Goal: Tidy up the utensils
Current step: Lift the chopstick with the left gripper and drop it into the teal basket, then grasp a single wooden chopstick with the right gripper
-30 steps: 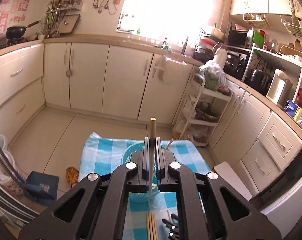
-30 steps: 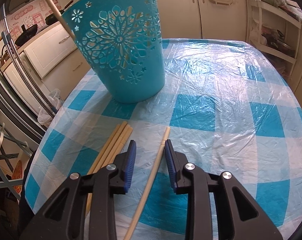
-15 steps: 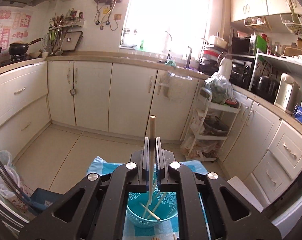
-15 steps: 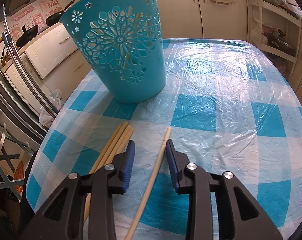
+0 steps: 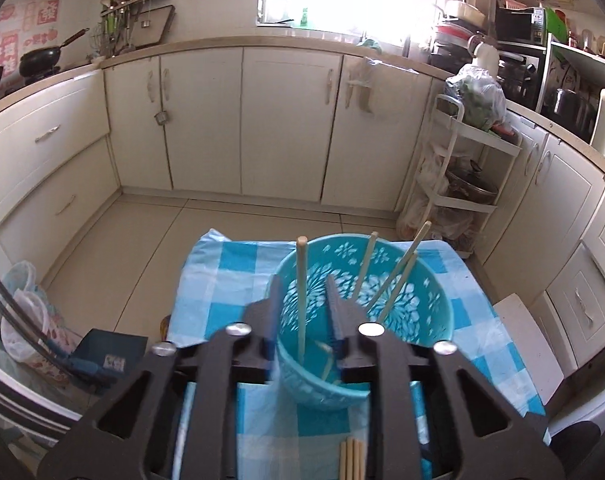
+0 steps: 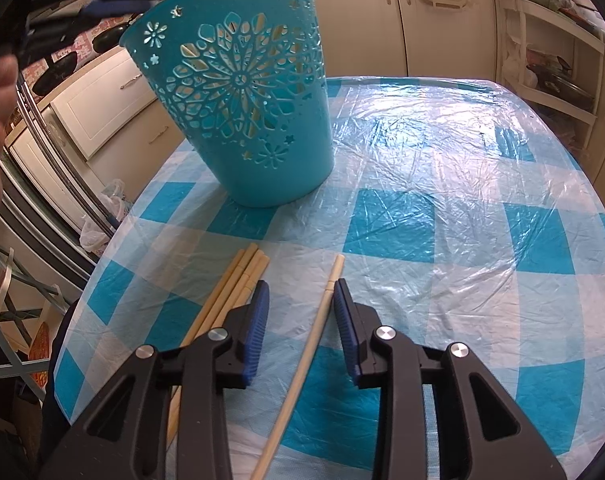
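A teal cut-out basket (image 5: pixel 382 320) stands on the blue checked tablecloth (image 5: pixel 222 276); it also shows in the right wrist view (image 6: pixel 254 92). My left gripper (image 5: pixel 302 304) is open above the basket's rim, and a chopstick (image 5: pixel 301 296) stands upright between its fingers, apart from both, with its lower end in the basket. Three more chopsticks (image 5: pixel 394 280) lean inside. My right gripper (image 6: pixel 300 300) is open, low over the table, around a single chopstick (image 6: pixel 314 332). A bundle of several chopsticks (image 6: pixel 226 300) lies just left of it.
The tablecloth (image 6: pixel 462 184) is covered with crinkled clear plastic. A white trolley (image 5: pixel 458 184) and cream cabinets (image 5: pixel 286 120) stand beyond the table. A dustpan (image 5: pixel 106 356) and bags lie on the floor at the left.
My left gripper has opened and let go of its chopstick, which now stands in the basket. The view tipped down over the basket. My right gripper has barely moved.
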`<state>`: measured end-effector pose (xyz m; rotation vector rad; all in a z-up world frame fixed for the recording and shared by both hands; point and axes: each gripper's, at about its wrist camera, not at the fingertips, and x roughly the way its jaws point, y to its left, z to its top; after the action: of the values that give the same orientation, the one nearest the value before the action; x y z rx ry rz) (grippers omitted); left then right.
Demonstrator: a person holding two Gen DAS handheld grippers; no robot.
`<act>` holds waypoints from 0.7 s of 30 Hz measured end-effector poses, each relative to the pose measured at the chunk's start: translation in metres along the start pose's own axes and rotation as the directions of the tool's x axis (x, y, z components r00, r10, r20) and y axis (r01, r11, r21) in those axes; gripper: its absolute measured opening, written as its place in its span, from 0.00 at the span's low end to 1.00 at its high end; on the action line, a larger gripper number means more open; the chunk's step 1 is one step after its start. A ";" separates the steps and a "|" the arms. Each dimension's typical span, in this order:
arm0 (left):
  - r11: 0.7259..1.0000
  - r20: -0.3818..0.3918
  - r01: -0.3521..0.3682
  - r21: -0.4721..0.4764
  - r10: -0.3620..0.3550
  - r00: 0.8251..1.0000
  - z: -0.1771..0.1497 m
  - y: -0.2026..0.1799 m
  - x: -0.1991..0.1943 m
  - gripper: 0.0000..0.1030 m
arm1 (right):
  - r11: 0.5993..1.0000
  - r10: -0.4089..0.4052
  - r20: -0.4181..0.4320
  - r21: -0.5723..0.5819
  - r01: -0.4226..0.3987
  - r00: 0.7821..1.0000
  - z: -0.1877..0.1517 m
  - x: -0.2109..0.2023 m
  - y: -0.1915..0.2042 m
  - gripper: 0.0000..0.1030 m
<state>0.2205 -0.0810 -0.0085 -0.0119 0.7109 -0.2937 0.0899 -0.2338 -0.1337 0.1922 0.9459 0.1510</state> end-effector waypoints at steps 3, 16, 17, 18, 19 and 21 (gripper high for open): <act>0.999 0.024 -0.041 -0.024 0.041 0.999 -0.018 0.010 -0.010 0.51 | 1.000 -0.005 0.001 -0.001 0.005 1.000 0.000 0.000 0.000 0.33; 0.995 -0.267 -0.099 -0.028 0.088 0.960 -0.140 0.041 0.045 0.71 | 0.977 -0.168 -0.012 -0.132 0.165 0.986 -0.006 -0.001 0.020 0.12; 0.995 -0.281 -0.094 -0.017 0.085 0.956 -0.143 0.038 0.050 0.71 | 0.977 -0.156 -0.026 -0.151 0.150 0.987 -0.007 -0.001 0.022 0.10; 0.996 -0.292 -0.089 -0.007 0.083 0.953 -0.146 0.035 0.055 0.72 | 0.979 -0.137 -0.046 -0.161 0.128 0.990 -0.007 -0.003 0.022 0.10; 0.996 -0.294 -0.086 -0.001 0.082 0.952 -0.147 0.034 0.057 0.73 | 0.977 -0.132 -0.062 -0.175 0.119 0.989 -0.008 -0.004 0.022 0.10; 0.996 -0.297 -0.087 0.015 0.087 0.951 -0.152 0.031 0.060 0.76 | 0.972 -0.145 -0.089 -0.199 0.125 0.985 -0.007 -0.005 0.023 0.11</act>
<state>0.1740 -0.0545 -0.1656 0.0669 1.0083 -0.2128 0.0801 -0.2122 -0.1289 -0.0599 1.0374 0.1270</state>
